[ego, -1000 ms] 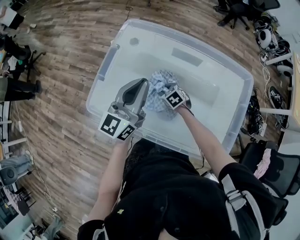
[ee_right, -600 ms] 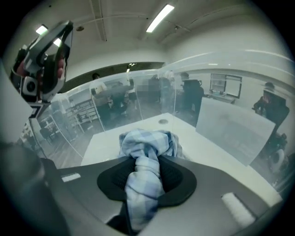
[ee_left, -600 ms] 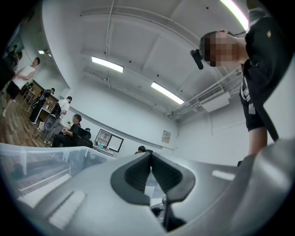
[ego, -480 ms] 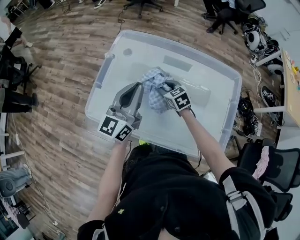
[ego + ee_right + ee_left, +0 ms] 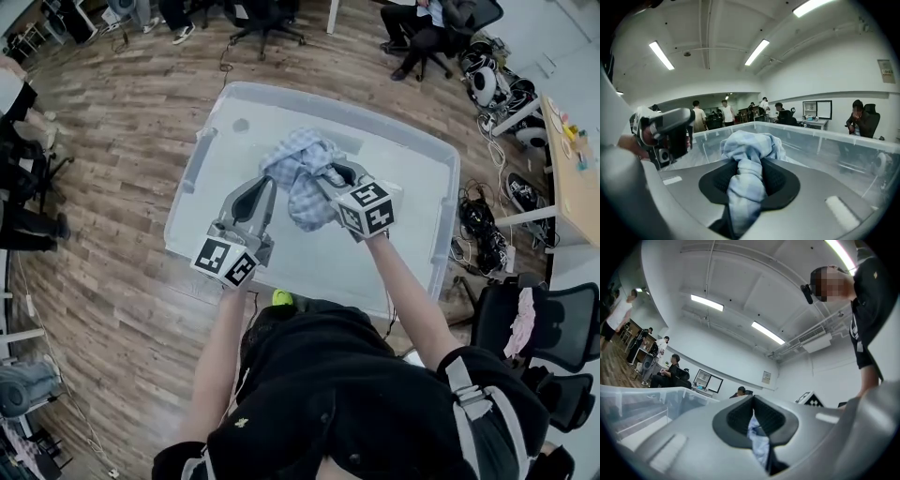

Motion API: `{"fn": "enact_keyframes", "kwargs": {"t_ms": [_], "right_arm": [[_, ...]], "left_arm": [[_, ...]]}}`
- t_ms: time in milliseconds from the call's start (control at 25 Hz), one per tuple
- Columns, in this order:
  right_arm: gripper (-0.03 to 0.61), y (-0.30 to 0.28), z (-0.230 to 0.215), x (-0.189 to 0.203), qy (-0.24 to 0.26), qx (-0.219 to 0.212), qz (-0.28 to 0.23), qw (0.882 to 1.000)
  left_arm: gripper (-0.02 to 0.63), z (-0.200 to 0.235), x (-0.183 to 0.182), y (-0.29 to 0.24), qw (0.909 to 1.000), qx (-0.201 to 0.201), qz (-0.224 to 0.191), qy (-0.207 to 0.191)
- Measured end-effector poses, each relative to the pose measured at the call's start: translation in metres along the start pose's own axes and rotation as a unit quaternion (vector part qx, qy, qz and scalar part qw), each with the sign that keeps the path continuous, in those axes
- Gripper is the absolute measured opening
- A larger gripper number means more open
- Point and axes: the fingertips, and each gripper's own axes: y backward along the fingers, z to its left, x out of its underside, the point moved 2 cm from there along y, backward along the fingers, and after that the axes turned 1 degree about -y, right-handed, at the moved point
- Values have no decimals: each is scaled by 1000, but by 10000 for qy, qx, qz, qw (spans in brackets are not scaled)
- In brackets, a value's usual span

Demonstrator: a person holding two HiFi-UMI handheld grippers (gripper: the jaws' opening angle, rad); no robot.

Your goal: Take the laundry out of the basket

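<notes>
We hold the crumpled light-blue checked cloth (image 5: 302,173) over the middle of the clear plastic storage bin (image 5: 405,202), our left gripper (image 5: 266,186) and right gripper (image 5: 332,174) each clamped nearly closed on its folds.

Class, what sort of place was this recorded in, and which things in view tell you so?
Probably an open office or lab workroom: office chairs on a wood floor, desk monitors, and long ceiling strip lights.

Left gripper (image 5: 268,183) held out forward, jaws pinching the cloth (image 5: 298,159), right gripper (image 5: 330,174) just beside it, clamped on the same cloth
</notes>
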Motion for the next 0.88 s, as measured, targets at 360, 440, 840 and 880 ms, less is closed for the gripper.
{"fn": "enact_keyframes", "kwargs": {"t_ms": [360, 440, 840, 880], "right_arm": [[110, 60, 8, -47, -134, 166, -830, 9963], [110, 69, 14, -54, -141, 211, -978, 9949], [110, 119, 44, -80, -385, 234, -1757, 9834], [110, 121, 46, -80, -368, 248, -1781, 9830]], "left_arm": [[8, -11, 6, -3, 9998, 133, 86, -101], [6, -11, 6, -2, 9997, 182, 99, -126], [8, -16, 8, -1, 9986, 439, 236, -175], [8, -17, 8, -1, 9985, 462, 237, -185]]}}
